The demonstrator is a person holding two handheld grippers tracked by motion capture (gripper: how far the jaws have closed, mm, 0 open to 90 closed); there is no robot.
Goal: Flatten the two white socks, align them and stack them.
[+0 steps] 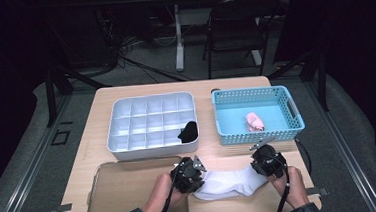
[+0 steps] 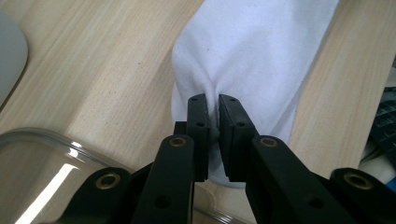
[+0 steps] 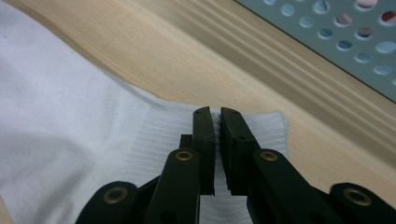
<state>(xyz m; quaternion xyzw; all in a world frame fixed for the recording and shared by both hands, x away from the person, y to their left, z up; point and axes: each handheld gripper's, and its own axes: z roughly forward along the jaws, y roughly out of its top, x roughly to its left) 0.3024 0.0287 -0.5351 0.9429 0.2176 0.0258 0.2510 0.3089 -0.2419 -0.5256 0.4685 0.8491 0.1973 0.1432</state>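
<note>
One pink roll (image 1: 255,122) in blue basket (image 1: 228,132).

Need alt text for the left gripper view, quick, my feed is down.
The left gripper has its two black jaws shut on a pinched fold of a white sock, which lies flat on the light wooden table. A clear tray's rim shows at lower left.

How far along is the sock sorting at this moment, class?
Done: a black sock sits in the white divided box. In hand: the left claw and right claw pinch opposite ends of the white sock on the table. Left: that sock, and the pink sock in the blue basket.
</note>
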